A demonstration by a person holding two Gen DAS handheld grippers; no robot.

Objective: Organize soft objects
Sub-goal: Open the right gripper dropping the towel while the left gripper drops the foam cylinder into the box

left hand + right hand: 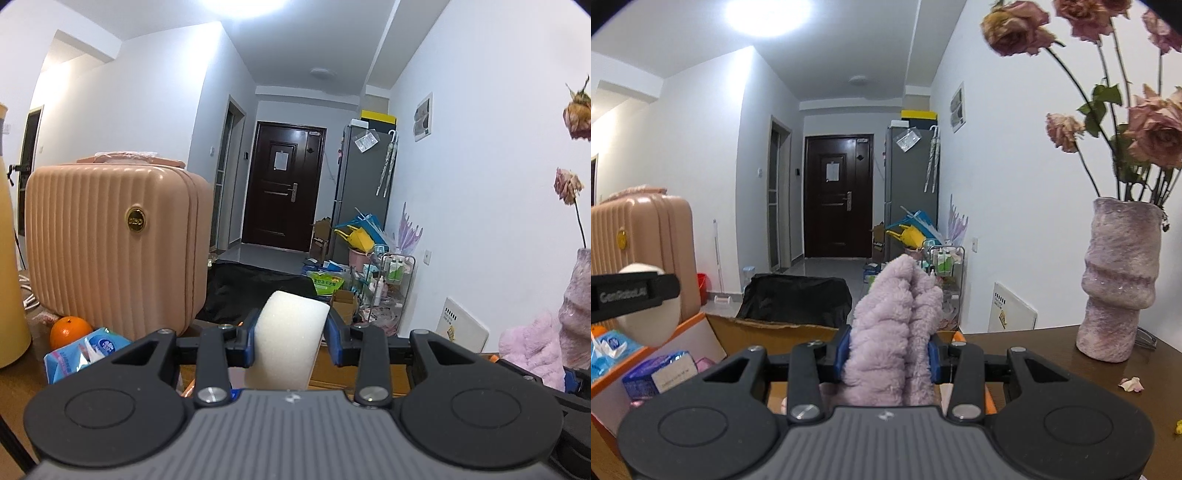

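Left tongs (291, 341) are clamped on a white foam sponge block (288, 339), blue pads pressing into both its sides, and the block stands up between them. Right tongs (887, 356) are clenched on a fluffy lilac plush cloth (894, 332), bunched up and poking up past the pads.

Using the open cardboard box with orange edges (713, 332) as the landmark: the right tongs and the lilac cloth sit just over its near-right part, and in the right wrist view the left tongs with the sponge hang over its left side. Inside the box there's a blue-and-white wrapped pack (661, 373) and something small and pink next to it, can't tell what. Another blue tissue pack (86, 350) lies at the box's left edge, with an orange fruit (70, 330) just behind that.

Behind the box on the left stands a ribbed pink hard-shell suitcase (110, 243). To the right of the box, on the dark wooden worktop (1034, 354), is a textured purple vase (1119, 280) holding dried pink roses (1152, 129), with a couple of fallen petals (1131, 384) nearby. Beyond the box, on the floor, sits a black bag (798, 299).
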